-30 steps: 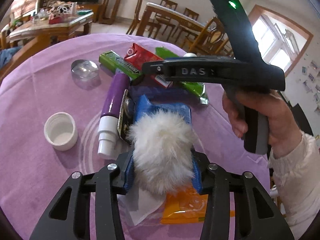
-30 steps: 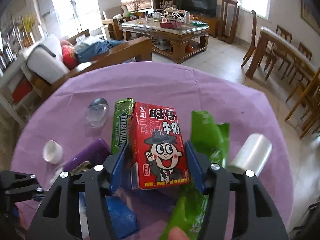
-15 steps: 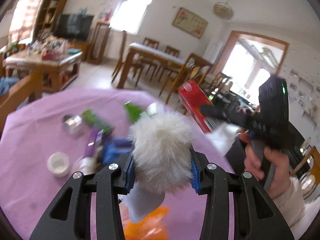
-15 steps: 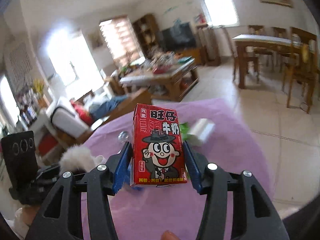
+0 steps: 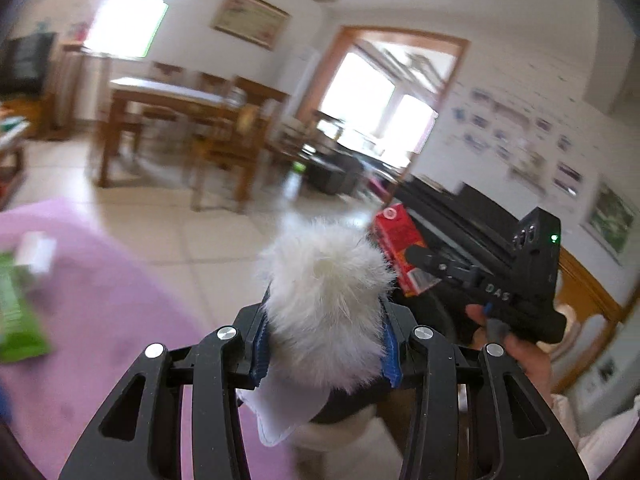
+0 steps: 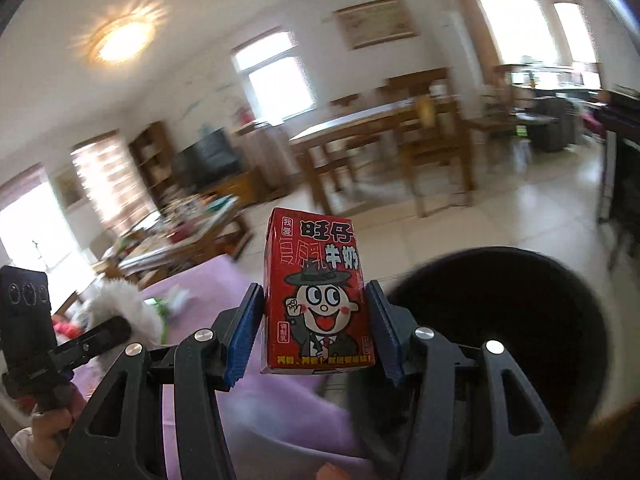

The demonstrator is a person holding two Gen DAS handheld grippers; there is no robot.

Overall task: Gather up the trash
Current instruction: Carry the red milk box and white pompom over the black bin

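Observation:
My left gripper is shut on a white fluffy ball with a white paper scrap hanging under it, held in the air past the purple table's edge. My right gripper is shut on a red milk carton with a cartoon face, held upright. A round black bin opens just right of and below the carton. In the left wrist view the right gripper and the red carton hang to the right. In the right wrist view the fluffy ball shows at far left.
The purple-clothed table lies to the left with a green wrapper and a white object on it. Tiled floor, a wooden dining table with chairs and a dark piano stand beyond.
Both grippers swung right, away from the purple table and up, carrying the fluffy ball and the red carton. The black bin has come into the right wrist view.

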